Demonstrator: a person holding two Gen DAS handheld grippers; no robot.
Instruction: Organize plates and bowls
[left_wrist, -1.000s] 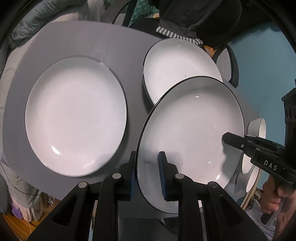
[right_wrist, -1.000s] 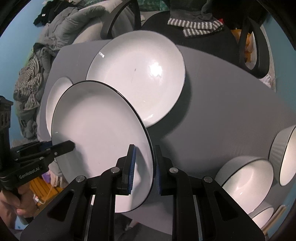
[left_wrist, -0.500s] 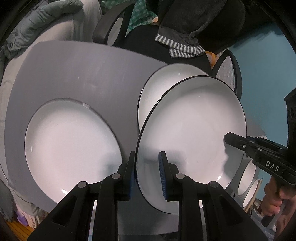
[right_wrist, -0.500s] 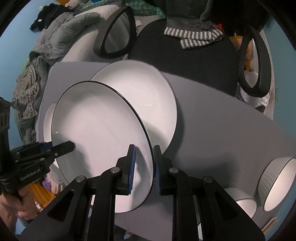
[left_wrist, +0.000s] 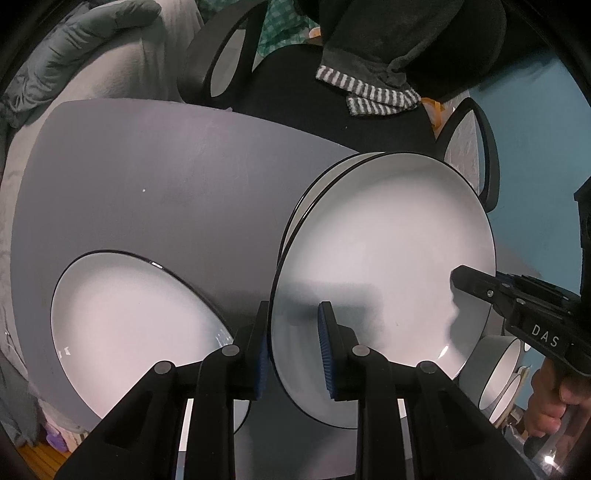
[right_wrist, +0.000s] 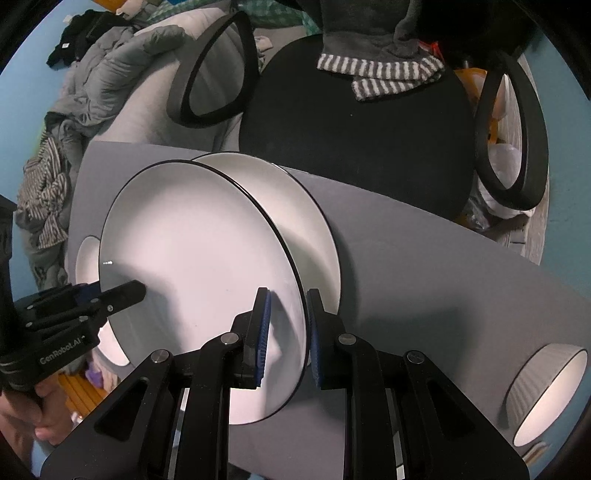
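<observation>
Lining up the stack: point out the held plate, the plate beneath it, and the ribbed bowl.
held plate (right_wrist: 192, 251): right wrist view, white centre.
plate beneath (right_wrist: 314, 236): right wrist view, exposed right side.
ribbed bowl (right_wrist: 535, 373): right wrist view, outer wall.

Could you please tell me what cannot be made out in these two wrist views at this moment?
- Plate underneath: both views, mostly covered by the held plate; contact between them is not visible.
- Bowls: left view, partly behind the right claw; their count is unclear.
- Left plate: near edge hidden by the left claw.
- Right bowl: clipped by the fisheye rim.
</observation>
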